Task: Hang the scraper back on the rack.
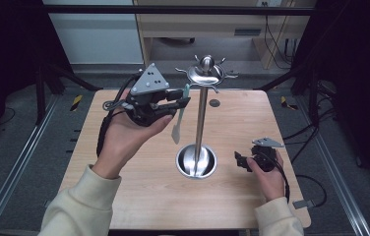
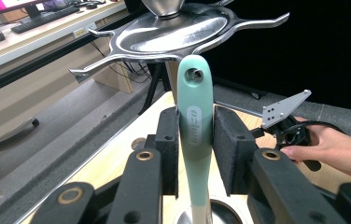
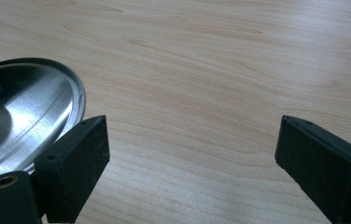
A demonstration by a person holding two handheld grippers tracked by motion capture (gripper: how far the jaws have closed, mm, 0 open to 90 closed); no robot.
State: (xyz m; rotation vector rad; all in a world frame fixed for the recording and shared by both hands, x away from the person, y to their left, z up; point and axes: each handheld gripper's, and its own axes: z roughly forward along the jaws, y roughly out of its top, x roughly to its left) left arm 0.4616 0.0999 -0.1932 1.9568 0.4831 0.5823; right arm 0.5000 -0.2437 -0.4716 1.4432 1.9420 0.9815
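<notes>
I have the left gripper raised beside the top of the steel utensil stand, and its jaws sit against the mint-green handle of a spatula, holding it upright with the pale blade hanging below. In the left gripper view the hanging hole in the handle sits just under the stand's crown of hooks, close to them but on none of them yet.

My right gripper rests low on the tabletop just beside the stand's round base, jaws wide apart with nothing between them.

The risk I see is the hole missing the hook tip: it is small and the prong is thin, so a slight tilt could make the handle butt against the crown instead of threading. That nudge could rock the tall stand, since the right gripper is not steadying it. If my grip on the smooth handle is light, the spatula could slide down or swing.
</notes>
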